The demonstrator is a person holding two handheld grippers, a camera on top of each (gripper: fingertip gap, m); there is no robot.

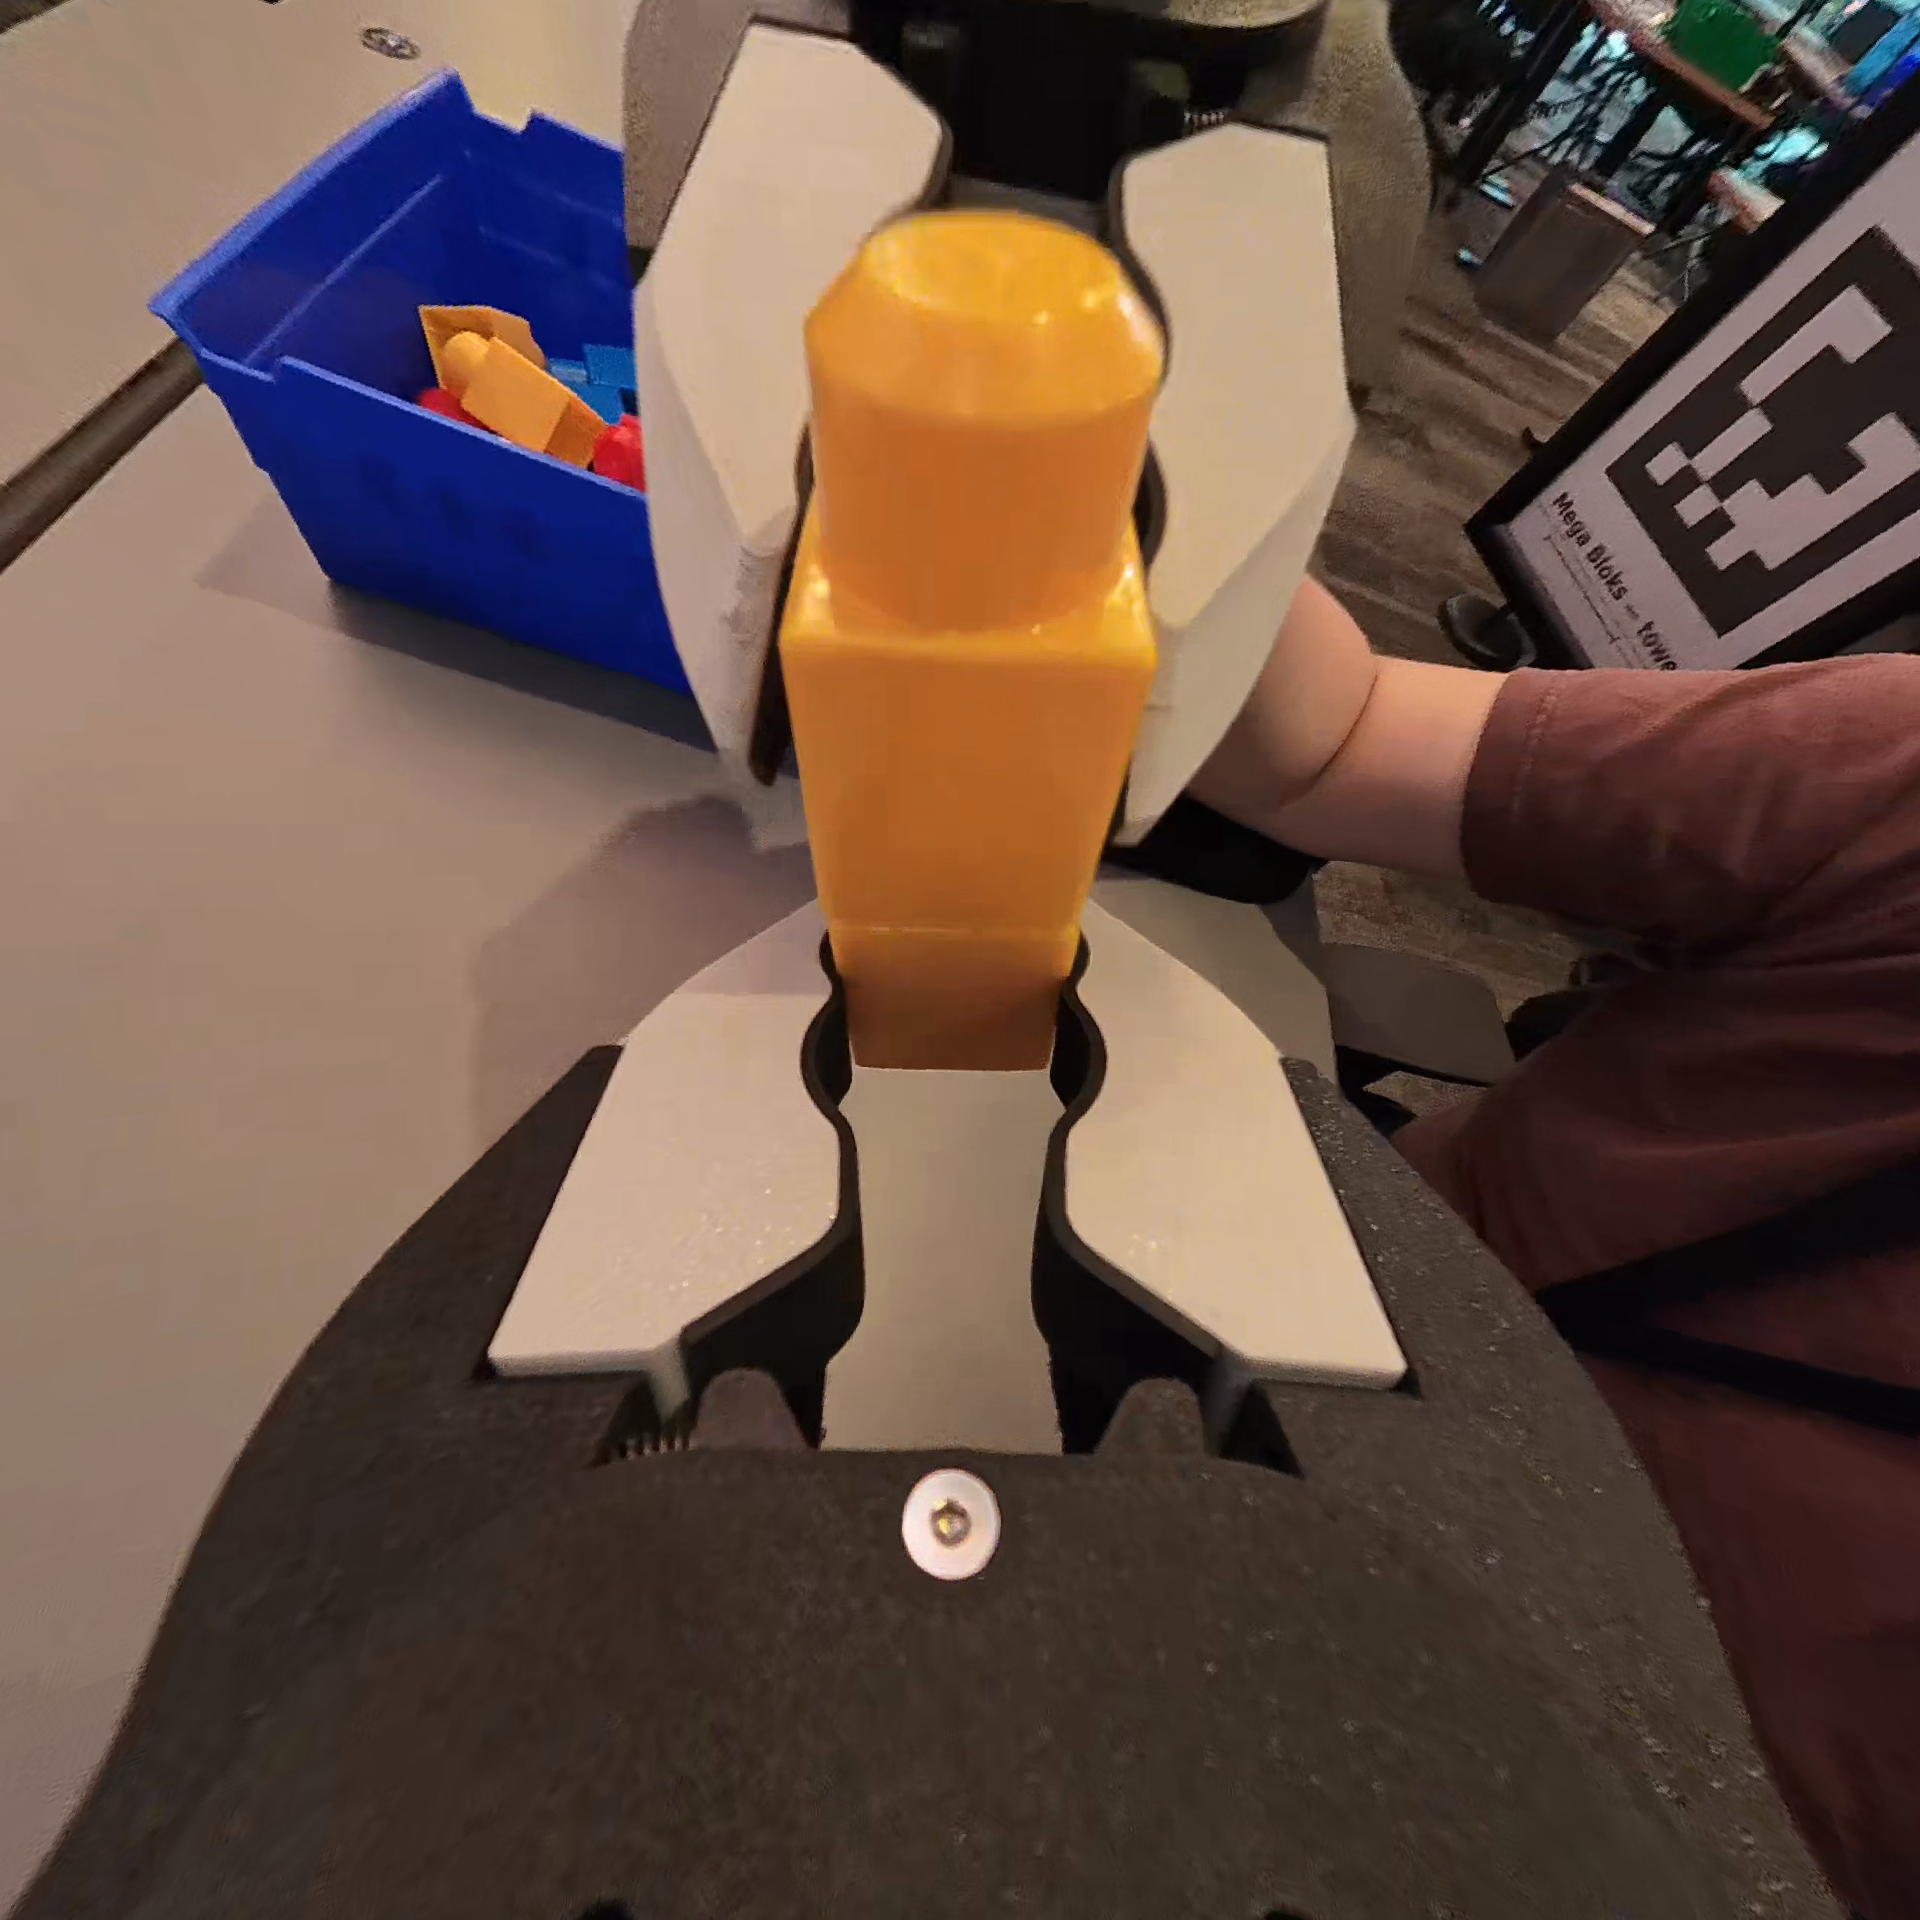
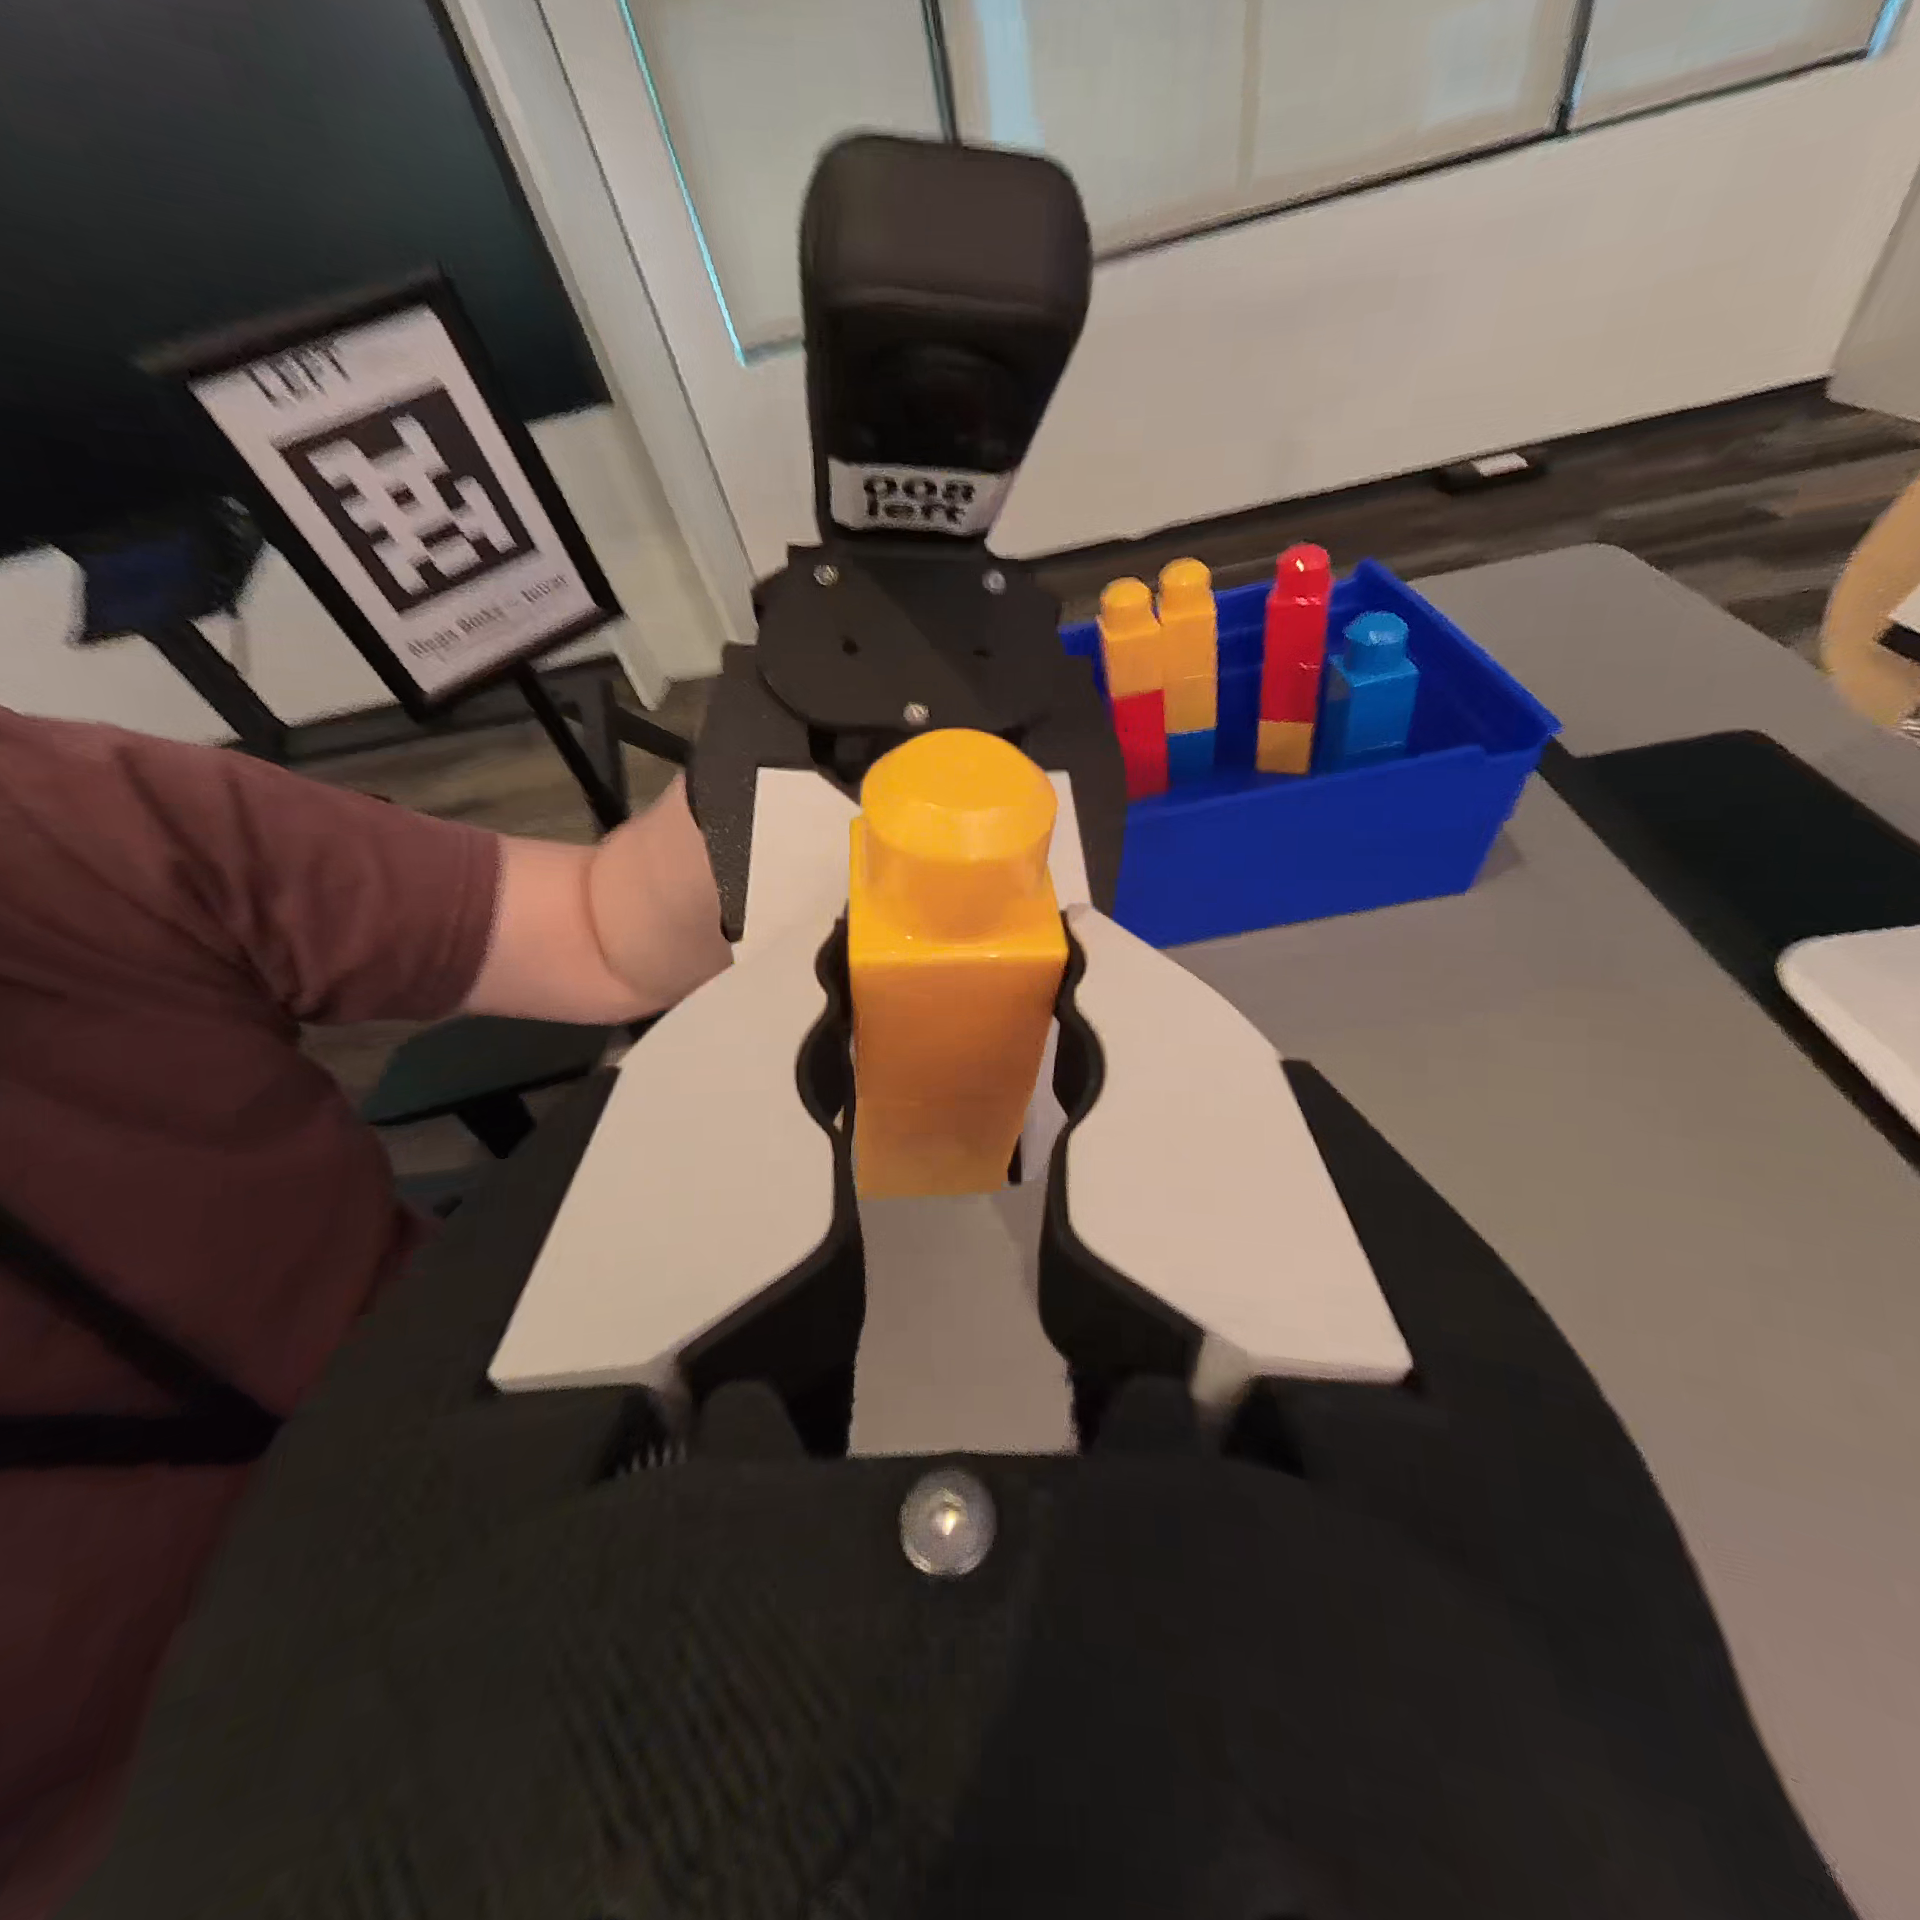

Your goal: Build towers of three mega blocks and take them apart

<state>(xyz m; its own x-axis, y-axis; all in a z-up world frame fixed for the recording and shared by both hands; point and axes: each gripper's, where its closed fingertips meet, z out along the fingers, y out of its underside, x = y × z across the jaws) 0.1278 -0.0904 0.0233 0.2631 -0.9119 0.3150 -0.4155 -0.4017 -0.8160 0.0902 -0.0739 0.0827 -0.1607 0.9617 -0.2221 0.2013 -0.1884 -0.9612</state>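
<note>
An orange block tower (image 1: 966,623) is held up in the air between the two grippers, above the grey table (image 1: 260,935). A seam shows low on the tower in the left wrist view, so it is made of at least two orange blocks. The left gripper (image 1: 951,997) clamps its lower end, with both dark pads pressed against the sides of the bottom block. The right gripper (image 2: 956,1039) grips the upper part just under the round stud, its pads also tight against the sides.

Beyond the tower, a blue bin (image 2: 1351,862) stands on the table. In the right wrist view it holds several upright towers of red, orange and blue blocks (image 2: 1236,675); in the left wrist view loose blocks (image 1: 520,395) lie inside it. A person's arm in a dark red sleeve (image 1: 1662,790) reaches in from the side. A framed sign with a black and white pattern (image 2: 405,499) stands off the table.
</note>
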